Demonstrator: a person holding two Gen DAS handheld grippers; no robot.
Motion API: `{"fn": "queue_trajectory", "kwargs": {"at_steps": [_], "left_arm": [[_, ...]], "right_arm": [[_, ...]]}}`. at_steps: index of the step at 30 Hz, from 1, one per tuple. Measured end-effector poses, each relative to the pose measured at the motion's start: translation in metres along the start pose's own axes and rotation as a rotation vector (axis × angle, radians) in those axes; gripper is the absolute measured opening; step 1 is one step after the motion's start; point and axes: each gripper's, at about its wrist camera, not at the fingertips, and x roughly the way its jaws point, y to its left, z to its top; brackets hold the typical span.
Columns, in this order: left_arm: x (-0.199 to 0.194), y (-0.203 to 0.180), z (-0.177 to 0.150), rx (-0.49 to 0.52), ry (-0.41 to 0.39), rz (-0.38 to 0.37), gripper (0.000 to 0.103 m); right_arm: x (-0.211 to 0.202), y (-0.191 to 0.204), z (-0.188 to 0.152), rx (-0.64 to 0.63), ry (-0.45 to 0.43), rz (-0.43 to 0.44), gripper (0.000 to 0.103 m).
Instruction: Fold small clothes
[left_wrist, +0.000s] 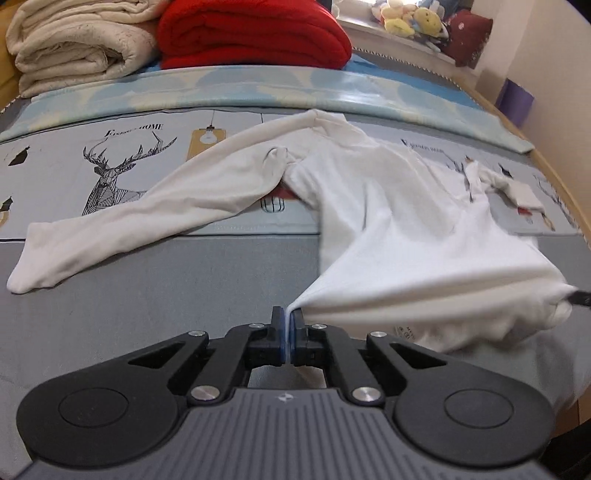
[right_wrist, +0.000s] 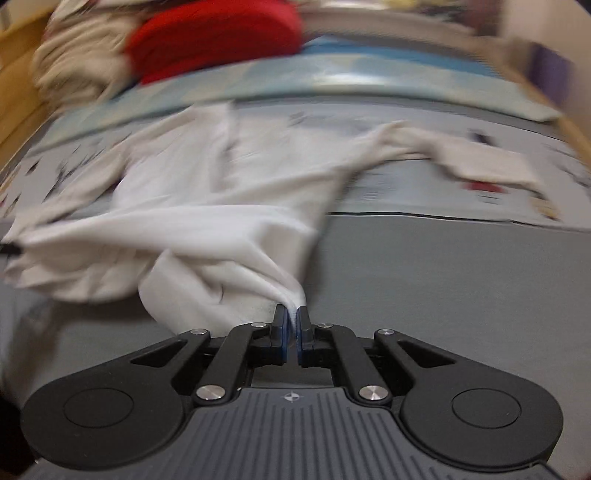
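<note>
The left gripper (left_wrist: 287, 316) is pinching the white long-sleeved cotton shirt (left_wrist: 388, 229) at one hem corner; the right gripper (right_wrist: 293, 315) is pinching another. Its view is blurring — the far sleeve cuff (right_wrist: 491, 166) is hard to read.

A bed sheet (left_wrist: 122, 306) spreads across the scene, plain grey on the near side and printed farther back with a line-drawn deer (left_wrist: 110, 173) at the left and a light bulb (left_wrist: 208, 136) just right of it. A pale blue blanket (left_wrist: 258, 86) lies in a band along the far edge of the print. Beyond it, a folded cream blanket (left_wrist: 74, 40) sits far left, touching a folded red blanket (left_wrist: 251, 33). Plush toys (left_wrist: 413, 18) rest on a ledge far right, near a dark red cushion (left_wrist: 467, 37)
</note>
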Motion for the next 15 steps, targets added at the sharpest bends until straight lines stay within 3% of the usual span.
{"fn": "queue_trajectory", "kwargs": {"at_steps": [3, 5, 7, 11, 15], "left_arm": [[0.009, 0.003, -0.006, 0.006, 0.060, 0.052, 0.002], [0.021, 0.006, -0.009, -0.014, 0.138, 0.036, 0.004], [0.018, 0.005, -0.009, -0.024, 0.127, 0.045, 0.007], [0.010, 0.004, -0.007, -0.029, 0.088, 0.032, 0.012], [0.021, 0.005, -0.012, -0.022, 0.146, -0.001, 0.016]], "right_arm": [[-0.008, -0.027, -0.017, 0.036, 0.024, -0.118, 0.000], [0.004, -0.047, -0.030, 0.067, 0.114, -0.181, 0.000], [0.008, -0.056, -0.037, 0.094, 0.131, -0.194, 0.000], [-0.004, -0.038, -0.040, 0.005, 0.038, -0.042, 0.004], [0.013, -0.002, -0.041, -0.138, 0.053, 0.025, 0.011]]}}
